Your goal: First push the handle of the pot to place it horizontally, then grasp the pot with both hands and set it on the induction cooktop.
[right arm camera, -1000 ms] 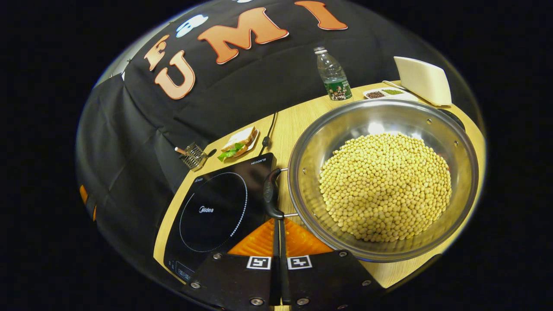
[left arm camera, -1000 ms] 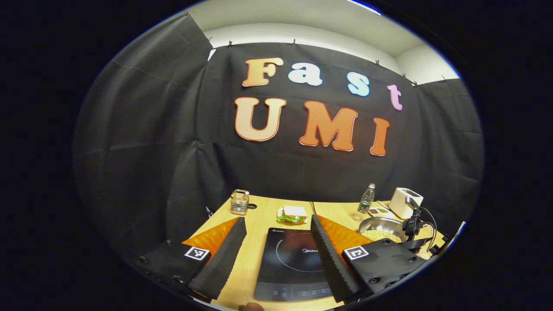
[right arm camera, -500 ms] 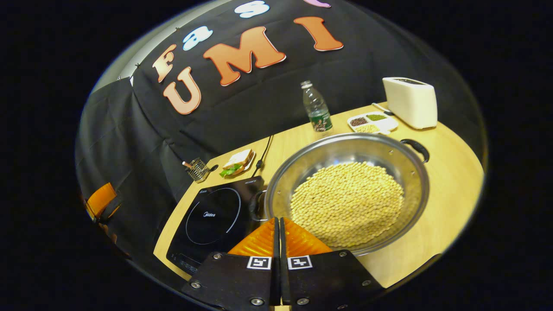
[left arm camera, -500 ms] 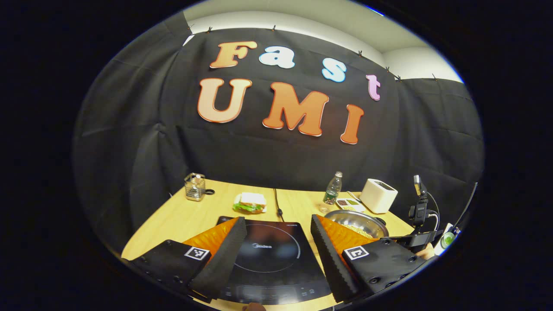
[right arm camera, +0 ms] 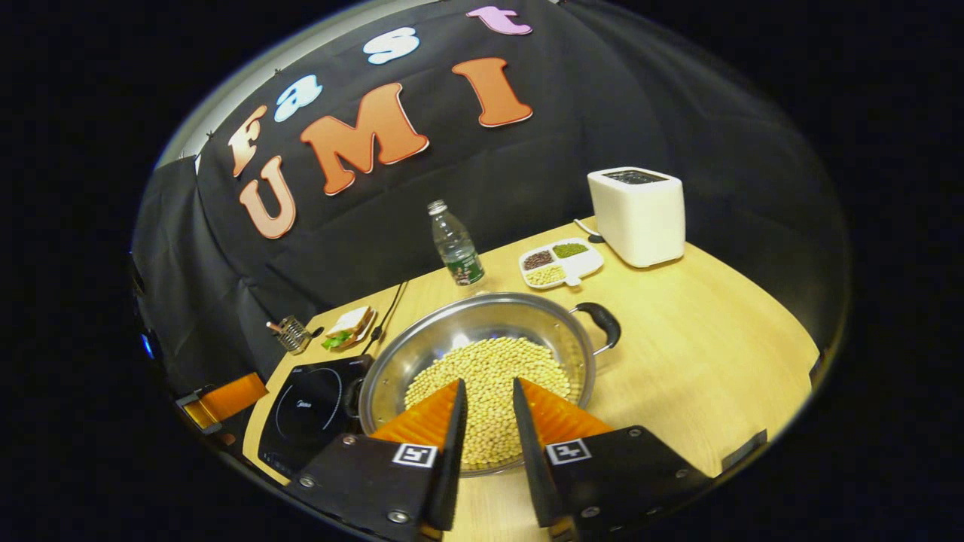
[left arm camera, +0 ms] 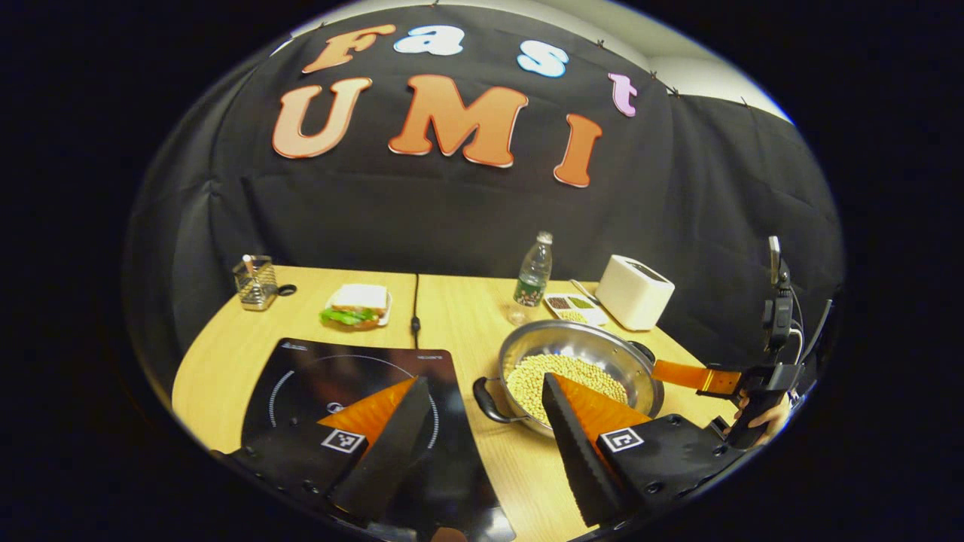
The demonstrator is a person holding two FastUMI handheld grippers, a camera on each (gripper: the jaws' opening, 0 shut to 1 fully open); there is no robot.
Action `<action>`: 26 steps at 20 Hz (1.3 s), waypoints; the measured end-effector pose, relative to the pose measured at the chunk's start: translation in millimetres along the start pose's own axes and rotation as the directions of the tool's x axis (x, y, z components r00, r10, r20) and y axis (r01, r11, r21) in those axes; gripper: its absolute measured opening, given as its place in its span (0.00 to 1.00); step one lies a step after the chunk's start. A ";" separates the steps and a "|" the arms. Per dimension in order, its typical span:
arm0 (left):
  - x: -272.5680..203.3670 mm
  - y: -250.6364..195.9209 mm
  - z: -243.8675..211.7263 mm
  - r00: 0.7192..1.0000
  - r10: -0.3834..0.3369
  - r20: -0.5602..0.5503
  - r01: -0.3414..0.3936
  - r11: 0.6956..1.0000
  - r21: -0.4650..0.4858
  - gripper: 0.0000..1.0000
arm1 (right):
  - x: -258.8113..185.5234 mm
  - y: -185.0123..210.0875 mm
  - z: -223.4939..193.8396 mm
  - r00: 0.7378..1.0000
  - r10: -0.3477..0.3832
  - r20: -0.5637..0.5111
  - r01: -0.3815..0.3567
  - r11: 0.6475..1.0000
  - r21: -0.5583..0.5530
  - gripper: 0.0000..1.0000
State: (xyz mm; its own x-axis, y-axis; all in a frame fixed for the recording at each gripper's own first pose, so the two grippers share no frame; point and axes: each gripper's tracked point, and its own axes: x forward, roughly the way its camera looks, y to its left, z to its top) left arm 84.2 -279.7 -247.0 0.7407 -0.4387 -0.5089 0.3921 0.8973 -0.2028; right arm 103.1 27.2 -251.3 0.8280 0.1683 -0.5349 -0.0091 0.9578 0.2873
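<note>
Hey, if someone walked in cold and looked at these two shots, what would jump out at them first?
Probably the steel pot heaped with pale yellow beans, in the middle of the wooden table. Next, the black induction cooktop lying right beside it, and the white toaster standing at the back near the wall. Both tools, left and right, hang open near the pot.

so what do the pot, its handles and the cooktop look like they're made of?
Pot: likely stainless steel, polished; its inner wall mirrors the light. Handles: black and matte, probably plastic, on thin metal brackets. Induction cooktop: glossy black top with a printed ring, looks like glass-ceramic, though the look leaves it open.
</note>
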 end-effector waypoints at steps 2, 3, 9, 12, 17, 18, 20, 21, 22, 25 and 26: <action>23.9 -8.0 -12.3 0.998 -0.022 -0.052 0.022 1.000 -0.004 0.98 | 3.9 -12.9 6.1 1.000 -0.019 0.000 0.019 1.000 -0.001 0.63; 33.6 -6.1 -19.6 0.996 -0.013 -0.085 0.012 1.000 -0.006 0.98 | 6.7 -18.4 9.5 1.000 -0.029 -0.001 0.029 1.000 0.008 0.74; 78.3 -2.3 -52.0 0.975 0.037 -0.218 -0.038 0.999 -0.001 0.98 | 42.6 -58.9 24.3 0.994 -0.111 -0.012 0.111 0.993 0.035 0.95; 89.8 -2.8 -55.1 0.971 0.047 -0.235 -0.045 0.999 0.013 0.99 | 65.7 -75.0 24.2 0.986 -0.162 -0.036 0.161 0.987 -0.011 0.95; 106.6 1.4 -67.2 0.955 0.067 -0.288 -0.061 0.998 0.029 0.99 | 95.5 -85.2 15.5 0.978 -0.183 -0.100 0.176 0.981 -0.078 0.95; 107.8 1.6 -67.3 0.955 0.074 -0.287 -0.067 0.997 0.034 0.98 | 101.3 -85.5 13.0 0.976 -0.185 -0.114 0.177 0.981 -0.079 0.95; 111.7 -1.9 -65.2 0.955 0.062 -0.291 -0.056 0.998 0.029 0.98 | 109.9 -85.0 7.2 0.973 -0.181 -0.142 0.172 0.982 -0.073 0.96; 112.3 -4.2 -64.5 0.953 0.057 -0.297 -0.052 0.998 0.027 0.98 | 114.9 -85.5 2.5 0.971 -0.182 -0.157 0.173 0.983 -0.069 0.95; 114.9 -11.8 -68.2 0.951 0.028 -0.309 -0.029 1.000 0.002 0.98 | 117.7 -84.8 -0.8 0.970 -0.171 -0.171 0.163 0.985 -0.062 0.94; 119.2 -9.6 -71.4 0.944 0.038 -0.328 -0.038 0.999 0.005 1.00 | 116.4 -82.0 -3.4 0.974 -0.147 -0.175 0.137 0.988 -0.069 0.72; 119.7 -12.1 -72.3 0.943 0.039 -0.332 -0.042 0.999 0.000 0.98 | 113.3 -84.2 -4.6 0.974 -0.141 -0.176 0.130 0.989 -0.073 0.70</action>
State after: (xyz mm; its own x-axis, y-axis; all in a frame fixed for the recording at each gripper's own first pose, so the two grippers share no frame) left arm 128.8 -339.5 -366.0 0.5327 -0.3617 -0.7651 0.3610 0.9148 -0.1811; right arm 195.1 -33.3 -339.7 0.7091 0.0701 -0.7017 0.0576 0.9860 0.1567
